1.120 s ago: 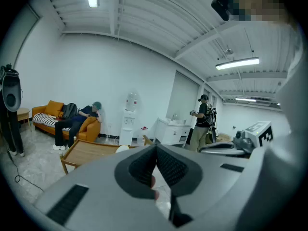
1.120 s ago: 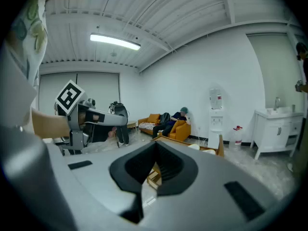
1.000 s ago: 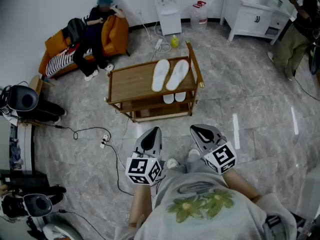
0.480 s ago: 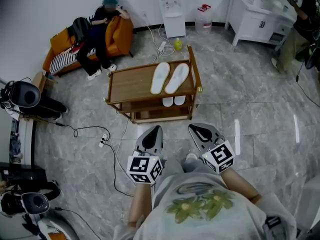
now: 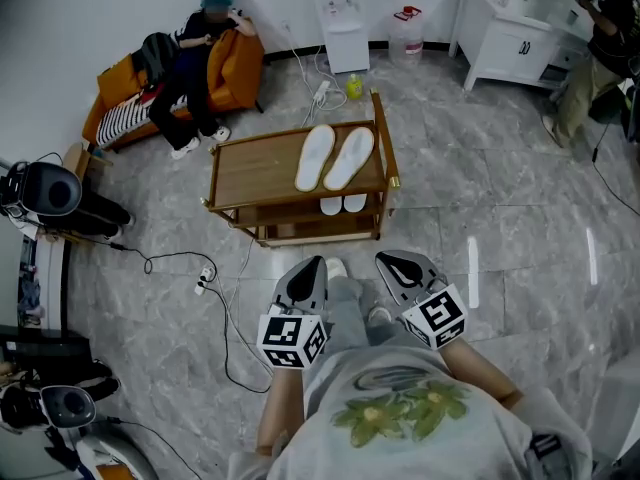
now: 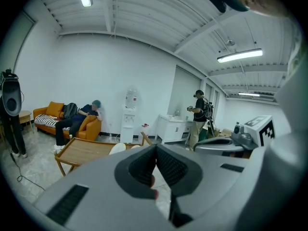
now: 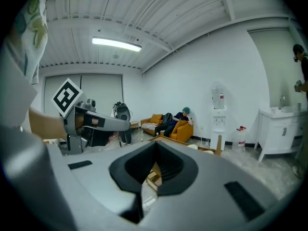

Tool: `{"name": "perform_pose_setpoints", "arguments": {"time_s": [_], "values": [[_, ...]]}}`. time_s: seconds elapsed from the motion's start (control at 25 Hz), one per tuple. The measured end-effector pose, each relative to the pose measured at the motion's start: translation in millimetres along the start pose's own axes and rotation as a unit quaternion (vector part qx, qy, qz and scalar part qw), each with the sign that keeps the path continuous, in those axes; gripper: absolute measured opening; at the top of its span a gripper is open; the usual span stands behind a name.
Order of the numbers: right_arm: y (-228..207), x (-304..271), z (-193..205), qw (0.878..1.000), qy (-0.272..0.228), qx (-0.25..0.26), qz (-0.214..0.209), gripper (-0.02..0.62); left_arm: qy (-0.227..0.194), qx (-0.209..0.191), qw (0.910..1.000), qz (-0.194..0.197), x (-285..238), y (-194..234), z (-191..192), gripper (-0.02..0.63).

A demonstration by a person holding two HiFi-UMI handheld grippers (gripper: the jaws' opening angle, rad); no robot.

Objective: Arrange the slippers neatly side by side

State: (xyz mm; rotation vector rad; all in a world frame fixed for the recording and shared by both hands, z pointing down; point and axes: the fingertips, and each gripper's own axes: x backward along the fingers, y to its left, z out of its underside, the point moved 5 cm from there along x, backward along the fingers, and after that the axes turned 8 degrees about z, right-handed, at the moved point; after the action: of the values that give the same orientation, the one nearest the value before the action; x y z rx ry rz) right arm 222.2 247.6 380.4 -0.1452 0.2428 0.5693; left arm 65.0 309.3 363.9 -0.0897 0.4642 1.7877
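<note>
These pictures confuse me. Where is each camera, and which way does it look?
Head view: on the person's head, looking steeply down at the table and slippers; shows shirt, left gripper, right gripper.
Left gripper view: on the left gripper, facing across the room; shows its shut jaws.
Right gripper view: on the right gripper, facing likewise; shut jaws.
Shared: both gripper views show the orange sofa.
</note>
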Motion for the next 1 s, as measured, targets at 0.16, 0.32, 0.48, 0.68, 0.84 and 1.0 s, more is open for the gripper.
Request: {"name": "perform_pose_setpoints", "arguments": {"time_s": [0.16,0.32,0.48,0.68,0.84,1.0], "values": [[-6.7,-10.8,-1.0,1.000,0.003,-0.001,0.006,0.008,0.006,0.000,0.9999,0.009,-14.5,10.4,-0.6,0.015],[-16.7,-24.4,-2.5,1.000,0.008,-0.009,0.012,0.008,0.011,-0.003,0.9997,0.020,-32.9,19.5,-5.4,0.015],[-25.8,-47.5,-7.5,1.000,0.008,-0.014,0.010,0.008,0.010,0.001,0.9997,0.025,-51.3,34.8,-13.6,0.015],[-39.4,-86.3,-5.9,1.000,0.019,-0.020,0.011,0.008,0.022,0.008,0.9995,0.020,-76.7,69.4,-13.4,0.015],[-51.7,-124.0,-10.2,0.999,0.024,-0.018,0.014,0.008,0.020,0.013,0.9996,0.016,-99.4,105.6,-25.0,0.015],[-68.2,-160.7,-20.0,0.999,0.026,-0.022,0.025,0.008,0.014,0.012,0.9996,0.019,-124.8,137.7,-43.9,0.015]]}}
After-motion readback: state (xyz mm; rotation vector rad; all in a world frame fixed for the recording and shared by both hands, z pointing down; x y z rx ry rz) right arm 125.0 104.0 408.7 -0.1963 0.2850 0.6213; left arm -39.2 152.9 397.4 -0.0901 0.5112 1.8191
